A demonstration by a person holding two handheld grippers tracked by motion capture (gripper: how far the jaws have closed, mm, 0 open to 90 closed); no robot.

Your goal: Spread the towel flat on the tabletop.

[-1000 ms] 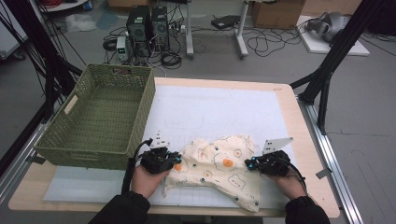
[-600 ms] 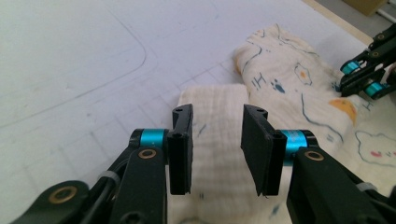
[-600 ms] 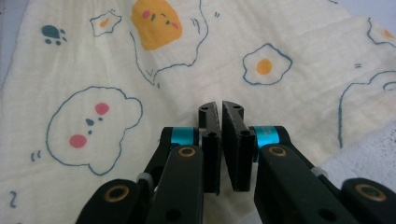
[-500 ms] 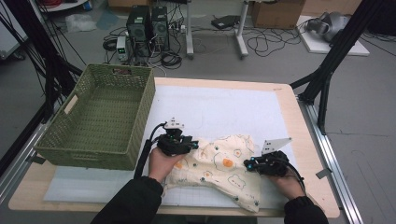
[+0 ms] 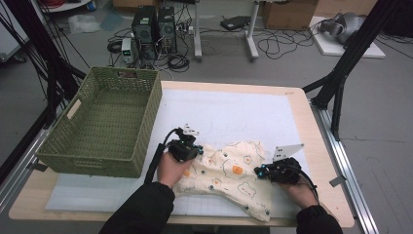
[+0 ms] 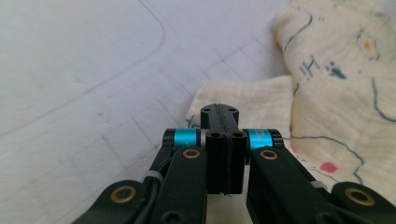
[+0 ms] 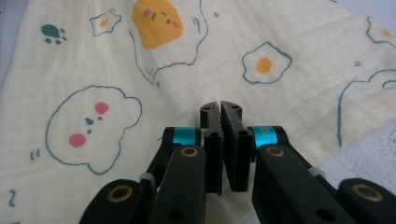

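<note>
- The tabletop (image 5: 319,146) is light wood, with a bare wooden margin showing along its right and near edges.
- A white mat (image 5: 234,114) printed with a faint grid and curved lines covers most of the tabletop.
- A green woven basket (image 5: 104,124) stands at the mat's left edge, partly overlapping it.
- A cream cloth (image 5: 229,173) printed with fried eggs, bears and paw marks lies crumpled on the mat's near right part, well right of the basket; its lower corner reaches toward the mat's near edge.
</note>
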